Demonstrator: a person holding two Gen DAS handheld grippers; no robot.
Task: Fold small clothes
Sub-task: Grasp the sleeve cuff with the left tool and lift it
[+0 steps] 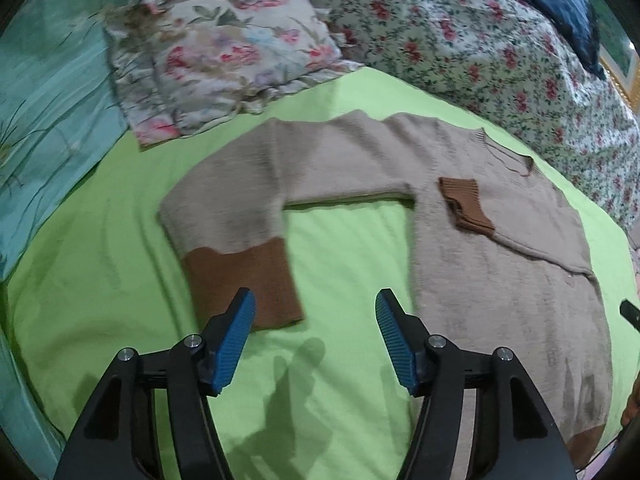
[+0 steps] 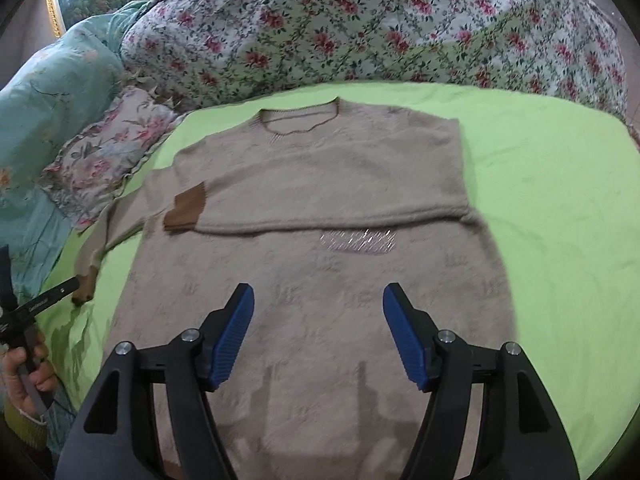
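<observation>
A beige knit sweater (image 2: pixel 320 184) with brown cuffs lies flat, front up, on the green sheet (image 2: pixel 540 184). One sleeve is folded across the chest, and its brown cuff (image 2: pixel 186 212) rests near the opposite armpit; that cuff (image 1: pixel 466 204) also shows in the left wrist view. The other sleeve (image 1: pixel 248 176) lies spread out and bent, ending in a wide brown cuff (image 1: pixel 256 284). My left gripper (image 1: pixel 315 300) hangs open over bare sheet between that cuff and the sweater's body (image 1: pixel 500 280), holding nothing. My right gripper (image 2: pixel 319 296) is open above the sweater's lower body, also with nothing in it.
A floral pillow (image 1: pixel 224 60) and a teal blanket (image 1: pixel 40 100) lie beyond the spread sleeve. A flowered quilt (image 2: pixel 360 20) is heaped behind the collar. A hand (image 2: pixel 24 368) holding the other gripper's black frame shows at the left edge of the right wrist view.
</observation>
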